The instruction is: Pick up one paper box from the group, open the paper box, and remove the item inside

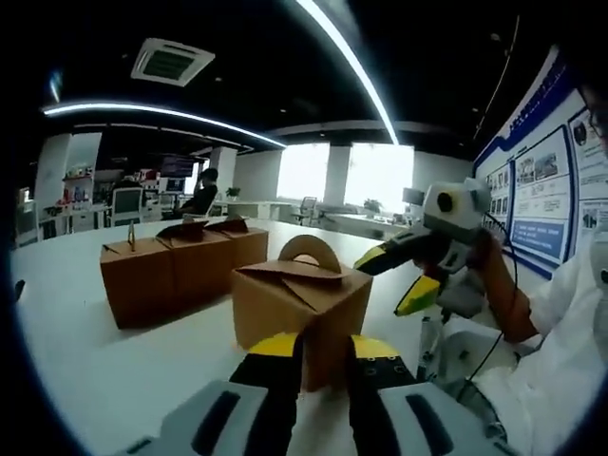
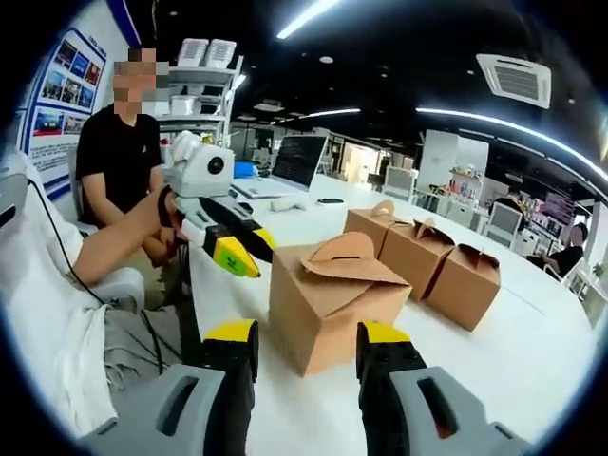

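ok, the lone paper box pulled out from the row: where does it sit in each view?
Left gripper view: lone box at lower centre, just beyond the left gripper, whose jaws stand open.
Right gripper view: lone box at centre, just beyond the right gripper, whose jaws stand open.
Shared landmark: row of three boxes behind it.

On the table (image 1: 76, 380) one paper box (image 1: 299, 309) stands apart, just beyond the left gripper (image 1: 323, 356). Farther off and to its left, three more boxes (image 1: 180, 266) stand side by side in a row. The right gripper (image 1: 404, 275) hangs to the single box's right, near its top.
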`<state>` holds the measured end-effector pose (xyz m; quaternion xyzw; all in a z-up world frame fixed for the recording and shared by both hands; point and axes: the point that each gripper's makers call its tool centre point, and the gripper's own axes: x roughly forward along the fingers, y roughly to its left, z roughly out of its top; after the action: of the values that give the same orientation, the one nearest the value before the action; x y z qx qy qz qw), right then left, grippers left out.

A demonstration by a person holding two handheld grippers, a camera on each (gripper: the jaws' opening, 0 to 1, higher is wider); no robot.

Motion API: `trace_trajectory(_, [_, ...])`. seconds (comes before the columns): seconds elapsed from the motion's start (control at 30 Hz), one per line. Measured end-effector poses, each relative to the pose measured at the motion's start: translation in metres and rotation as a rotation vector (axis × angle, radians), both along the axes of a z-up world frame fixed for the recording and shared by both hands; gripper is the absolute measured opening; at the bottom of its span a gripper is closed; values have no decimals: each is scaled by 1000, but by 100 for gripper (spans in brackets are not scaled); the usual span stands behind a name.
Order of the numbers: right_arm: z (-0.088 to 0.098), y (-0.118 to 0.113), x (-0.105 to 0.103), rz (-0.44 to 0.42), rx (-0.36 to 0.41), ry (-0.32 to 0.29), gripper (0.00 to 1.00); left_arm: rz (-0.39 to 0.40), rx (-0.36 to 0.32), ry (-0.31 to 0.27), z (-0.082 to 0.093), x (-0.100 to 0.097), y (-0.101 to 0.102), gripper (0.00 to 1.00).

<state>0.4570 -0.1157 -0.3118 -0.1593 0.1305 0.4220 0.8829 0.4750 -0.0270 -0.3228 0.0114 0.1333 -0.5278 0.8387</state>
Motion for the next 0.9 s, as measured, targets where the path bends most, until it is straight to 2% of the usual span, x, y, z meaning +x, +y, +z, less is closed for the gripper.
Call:
trace_trajectory(0.1, [-1,-2,2,-7,4,3,42,-5,28,-26,-4,1,2,21])
trace_trajectory(0.13, [-2,-2,3,-9,5,5,42,23,51,-47,-6,7,6,23])
trace_trajectory(0.23, [-5,-3,5,-13,7,12,42,52,38,-31,-9,14,7,32])
trace_trajectory(0.53, [-14,-3,12,-30,14,30,40,43,32,-32,-12,11,-8,29])
trace_trajectory(0.9, [-19,-1,18,-46,21,23,39,45,26,-23,-9,6,-10,25])
